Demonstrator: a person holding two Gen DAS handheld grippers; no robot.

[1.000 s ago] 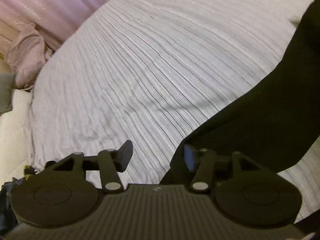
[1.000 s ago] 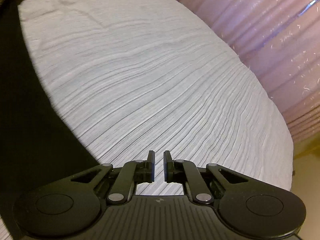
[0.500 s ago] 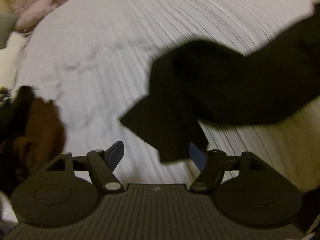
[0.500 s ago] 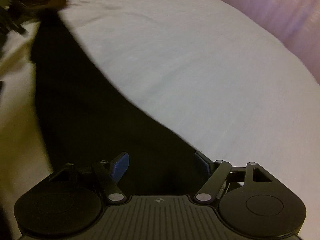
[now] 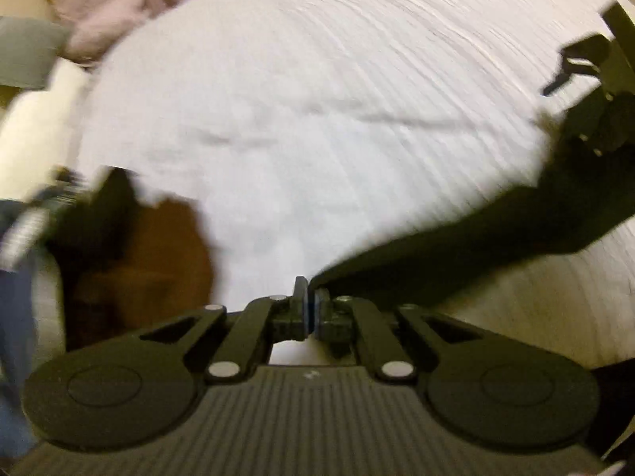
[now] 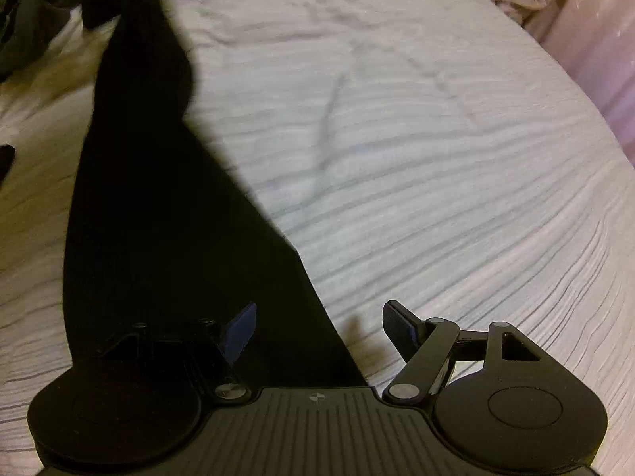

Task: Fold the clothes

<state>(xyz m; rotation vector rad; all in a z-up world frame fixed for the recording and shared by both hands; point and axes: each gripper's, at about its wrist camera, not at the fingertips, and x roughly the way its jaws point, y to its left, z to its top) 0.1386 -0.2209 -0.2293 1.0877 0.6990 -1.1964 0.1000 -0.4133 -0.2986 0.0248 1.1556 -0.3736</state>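
A long black garment [image 6: 158,198] lies stretched across the white ribbed bedspread [image 6: 436,158]. In the right wrist view it runs from the top left down under my right gripper [image 6: 317,325], which is open, with the cloth's edge lying between its fingers and none of it gripped. In the left wrist view the same garment [image 5: 476,250] stretches from the right to my left gripper [image 5: 309,301]. Its jaws are closing, nearly together, with the garment's end pinched between the pads. The right gripper [image 5: 567,67] shows blurred at the right edge.
A pile of brown and dark clothes [image 5: 158,258] lies at the left of the bed, with blue cloth [image 5: 16,317] beside it. Pink bedding [image 5: 99,8] sits at the far corner. A pink curtain [image 6: 595,39] hangs along the bed's right side.
The left gripper has gone from wide open to closed on the black garment's end. The right gripper has opened from shut and moved down over the garment.
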